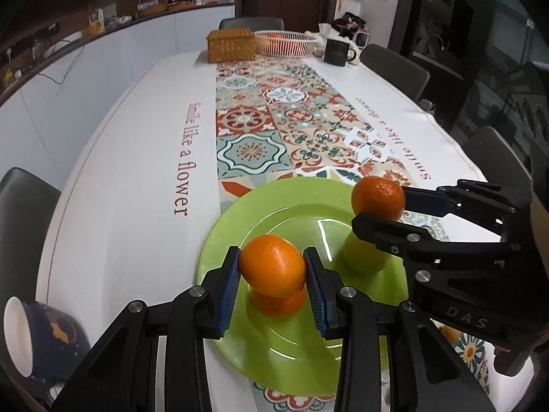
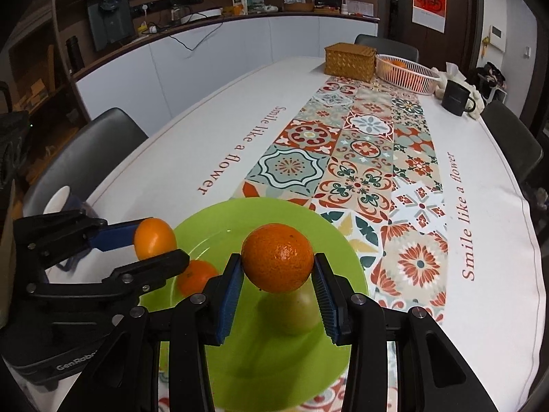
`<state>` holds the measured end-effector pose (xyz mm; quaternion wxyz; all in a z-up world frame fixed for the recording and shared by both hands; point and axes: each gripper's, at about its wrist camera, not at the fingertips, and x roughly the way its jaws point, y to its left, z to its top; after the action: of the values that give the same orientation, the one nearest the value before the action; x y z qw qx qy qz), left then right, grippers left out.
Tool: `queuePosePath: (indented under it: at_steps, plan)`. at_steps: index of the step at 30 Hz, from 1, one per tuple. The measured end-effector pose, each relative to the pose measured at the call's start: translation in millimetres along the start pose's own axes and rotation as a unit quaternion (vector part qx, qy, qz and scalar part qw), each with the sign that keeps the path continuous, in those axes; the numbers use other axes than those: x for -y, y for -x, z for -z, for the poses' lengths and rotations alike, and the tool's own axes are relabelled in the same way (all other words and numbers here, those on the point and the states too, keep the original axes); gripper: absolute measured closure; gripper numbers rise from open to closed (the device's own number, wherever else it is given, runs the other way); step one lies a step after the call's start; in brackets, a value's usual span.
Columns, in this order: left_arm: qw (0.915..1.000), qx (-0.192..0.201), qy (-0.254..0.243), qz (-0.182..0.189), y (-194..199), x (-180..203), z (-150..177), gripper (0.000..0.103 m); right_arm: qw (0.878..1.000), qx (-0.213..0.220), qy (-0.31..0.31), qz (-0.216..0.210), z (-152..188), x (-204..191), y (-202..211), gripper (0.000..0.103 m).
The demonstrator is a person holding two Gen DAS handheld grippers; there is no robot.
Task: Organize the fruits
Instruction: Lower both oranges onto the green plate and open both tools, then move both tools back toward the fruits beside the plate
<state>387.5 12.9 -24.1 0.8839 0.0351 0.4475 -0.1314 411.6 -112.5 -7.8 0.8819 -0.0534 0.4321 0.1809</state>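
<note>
Both grippers' fingers (image 1: 229,295) pinch oranges (image 1: 272,265) above the green plate (image 1: 240,219).

Beyond the green plate (image 1: 240,226) the table runner (image 1: 274,120) lies open up to the wicker box (image 1: 230,45).

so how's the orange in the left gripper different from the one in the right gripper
The left gripper holds a smooth, bright, oval orange; the right gripper holds a darker, rounder, speckled orange. The left one hangs over a loose orange, the right one over a green fruit. Both are clamped above the green plate.
</note>
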Motion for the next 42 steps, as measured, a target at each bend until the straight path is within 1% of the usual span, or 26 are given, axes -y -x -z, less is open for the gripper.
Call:
queuePosePath:
  at_steps: [5,9,10,11,12,16,17,19,22,24,31,34,35,37,40,42]
  plan:
    - [0.9998,-0.016,-0.005,-0.006,-14,-1,1,0.066,1.0,-0.009,0.005,0.009,-1,1,-13,0.061]
    - [0.9997,-0.02,-0.006,-0.009,-16,-2,0,0.066,1.0,-0.012,0.004,0.007,-1,2,-20,0.061]
    - [0.9998,-0.018,-0.007,-0.01,-15,-2,1,0.064,1.0,-0.012,0.004,0.007,-1,3,-20,0.061]
    - [0.9997,-0.016,-0.01,-0.013,-15,-1,1,0.06,1.0,-0.014,0.004,0.007,-1,3,-20,0.061]
    - [0.9997,-0.011,-0.013,-0.019,-12,-1,1,0.059,1.0,-0.016,0.003,0.006,0,3,-21,0.06]
    - [0.9994,0.0,-0.016,-0.029,-1,-1,3,0.053,1.0,-0.005,-0.005,0.006,2,7,-16,0.049]
    - [0.9993,0.004,-0.018,-0.033,2,-1,4,0.053,1.0,-0.003,-0.007,0.004,2,7,-14,0.049]
    - [0.999,0.009,-0.02,-0.039,11,0,8,0.052,1.0,0.003,-0.006,0.006,5,7,-6,0.049]
    - [0.9985,0.019,-0.019,-0.047,25,3,13,0.051,1.0,0.014,-0.007,0.019,11,8,8,0.048]
    - [0.9981,0.029,-0.014,-0.053,37,6,17,0.048,0.999,0.021,-0.011,0.023,16,8,19,0.044]
    - [0.9963,0.056,-0.001,-0.065,79,17,30,0.04,0.998,0.047,-0.018,0.026,31,3,61,0.043]
    - [0.9955,0.067,0.007,-0.067,100,21,37,0.036,0.998,0.056,-0.019,0.026,37,-3,79,0.043]
    - [0.995,0.073,0.008,-0.068,108,23,40,0.035,0.998,0.058,-0.018,0.028,40,-5,85,0.04]
    - [0.9943,0.081,0.009,-0.069,120,25,45,0.033,0.997,0.069,-0.014,0.033,45,-10,98,0.038]
    - [0.9933,0.092,0.01,-0.07,138,28,56,0.03,0.996,0.078,0.0,0.042,54,-20,114,0.036]
    - [0.9924,0.098,0.01,-0.074,151,30,64,0.029,0.996,0.082,0.009,0.046,60,-27,123,0.036]
